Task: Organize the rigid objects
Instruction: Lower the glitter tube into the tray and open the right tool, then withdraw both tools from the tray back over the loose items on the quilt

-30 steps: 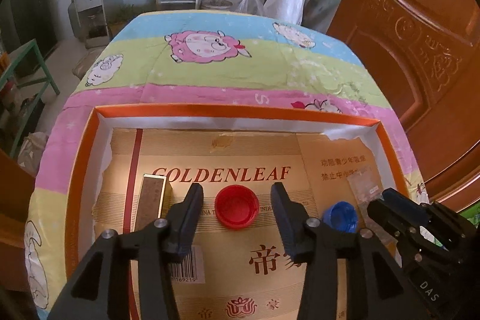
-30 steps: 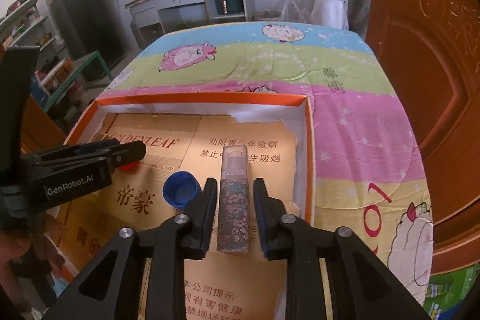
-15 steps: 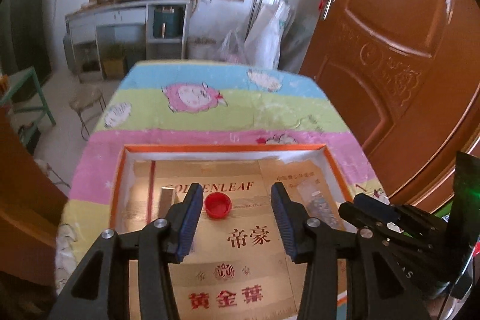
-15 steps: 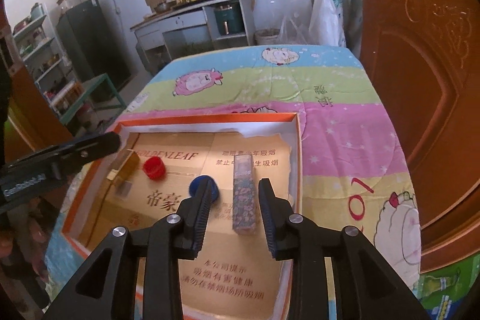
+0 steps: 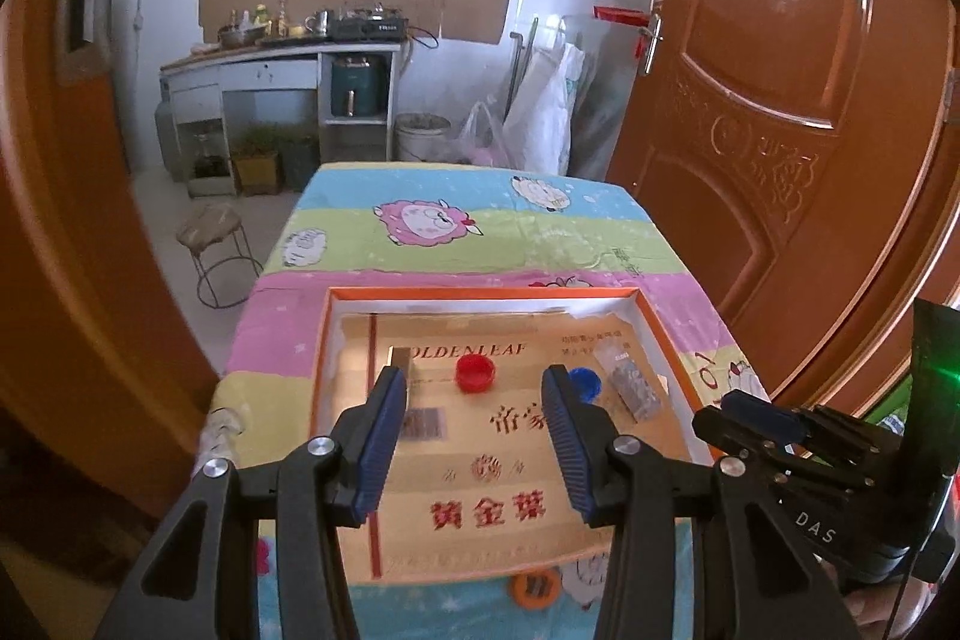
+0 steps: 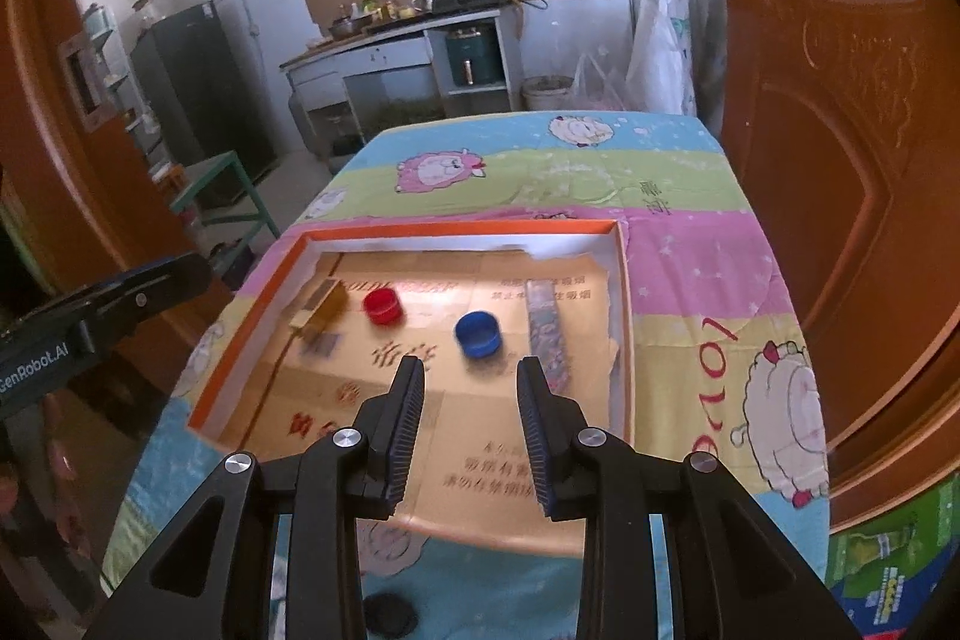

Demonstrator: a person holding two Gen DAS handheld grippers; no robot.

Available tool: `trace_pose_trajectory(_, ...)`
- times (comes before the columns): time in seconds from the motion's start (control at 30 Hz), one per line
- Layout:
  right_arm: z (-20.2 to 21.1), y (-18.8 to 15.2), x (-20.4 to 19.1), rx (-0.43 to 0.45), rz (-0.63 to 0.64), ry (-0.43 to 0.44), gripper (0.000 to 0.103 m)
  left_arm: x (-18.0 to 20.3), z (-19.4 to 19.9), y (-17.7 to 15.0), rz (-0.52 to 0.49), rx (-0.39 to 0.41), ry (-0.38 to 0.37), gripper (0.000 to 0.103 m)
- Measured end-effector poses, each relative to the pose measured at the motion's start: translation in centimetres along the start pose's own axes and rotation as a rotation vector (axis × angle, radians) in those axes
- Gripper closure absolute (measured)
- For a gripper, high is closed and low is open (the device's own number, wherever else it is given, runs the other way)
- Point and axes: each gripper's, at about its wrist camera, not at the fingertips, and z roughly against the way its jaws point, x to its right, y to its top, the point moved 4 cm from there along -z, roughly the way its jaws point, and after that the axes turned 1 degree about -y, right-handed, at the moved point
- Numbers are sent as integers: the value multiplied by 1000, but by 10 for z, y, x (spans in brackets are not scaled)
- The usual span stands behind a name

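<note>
Both tools [image 5: 474,436] [image 6: 471,427] agape, high above tray [image 6: 252,340].

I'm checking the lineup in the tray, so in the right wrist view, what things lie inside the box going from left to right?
Gold box → red cap → blue cap → patterned long case, all lying apart inside the orange-rimmed tray.

Left gripper [image 5: 474,388]: I hold it raised and level, jaws spread wide, nothing between the blue pads [image 5: 378,436]. Right gripper [image 6: 469,382]: I hold it raised just beside the left one, jaws parted, empty, fingers pointing forward and slightly down.
</note>
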Motion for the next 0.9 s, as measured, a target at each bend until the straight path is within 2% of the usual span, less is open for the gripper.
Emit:
trace_pose_trajectory(0.2, 32, -22, -21, 15, 33, -2, 70, 0, 40, -19, -12, 32, -5, 56)
trace_pose_trajectory(0.4, 61, -46, -33, 35, 4, 24, 70, -3, 73, -43, -9, 71, 7, 56)
trace_pose_trajectory(0.9, 106, -86, -58, 82, 11, 28, 70, -10, 116, -98, -20, 106, 67, 56)
